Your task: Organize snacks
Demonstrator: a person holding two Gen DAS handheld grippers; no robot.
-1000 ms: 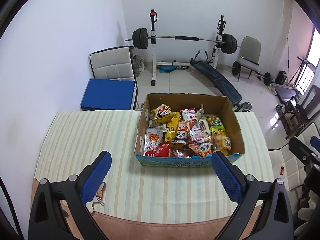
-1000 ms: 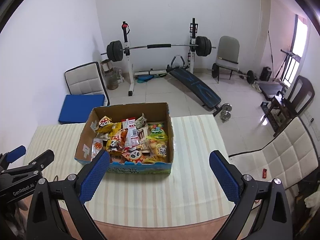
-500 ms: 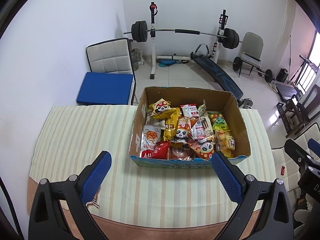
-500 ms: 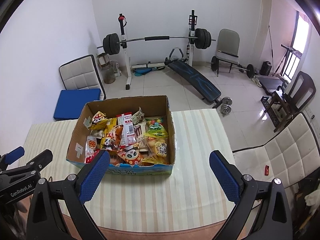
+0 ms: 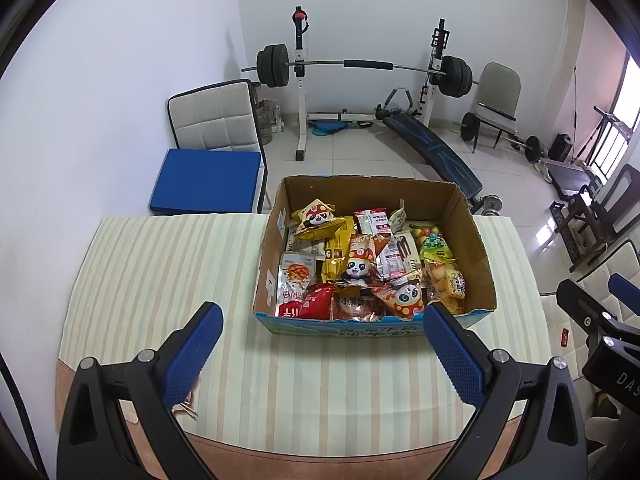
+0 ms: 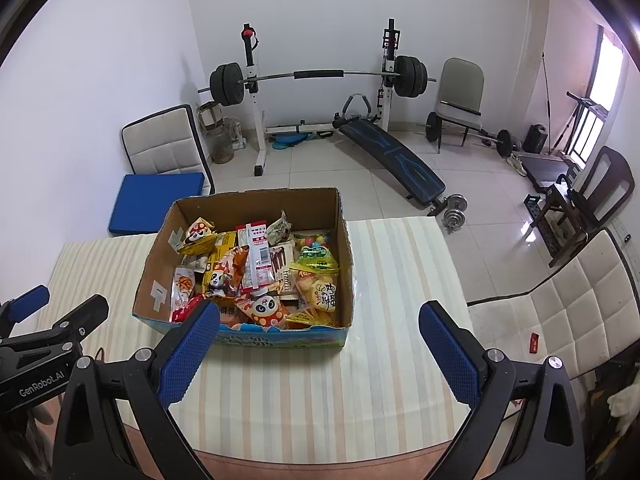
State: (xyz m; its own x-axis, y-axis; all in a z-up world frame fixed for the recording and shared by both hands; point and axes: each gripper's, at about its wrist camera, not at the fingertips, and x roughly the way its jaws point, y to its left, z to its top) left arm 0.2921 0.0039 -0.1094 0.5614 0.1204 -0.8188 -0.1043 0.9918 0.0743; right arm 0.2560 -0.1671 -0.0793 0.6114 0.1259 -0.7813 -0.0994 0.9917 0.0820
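A cardboard box (image 5: pixel 480 256) with a blue front stands on a striped tablecloth (image 5: pixel 160 272). It is full of mixed snack packets (image 5: pixel 360 268): panda bags, red and yellow packs. The box also shows in the right wrist view (image 6: pixel 158 276), with its snacks (image 6: pixel 260 276). My left gripper (image 5: pixel 322 332) is open and empty, held above the table just in front of the box. My right gripper (image 6: pixel 318 330) is open and empty, in front of the box's right half. The left gripper shows at the left edge of the right wrist view (image 6: pixel 44 320).
The table's front edge (image 5: pixel 320 446) is near me. Beyond the table are a white chair with a blue cushion (image 5: pixel 208 178), a barbell rack (image 5: pixel 360 68), a sit-up bench (image 5: pixel 432 152) and another chair (image 5: pixel 498 96). A white padded chair (image 6: pixel 560 320) stands right of the table.
Both grippers have moved forward toward the box, which now looks larger and nearer. Both stay open and empty. The snacks have not moved.
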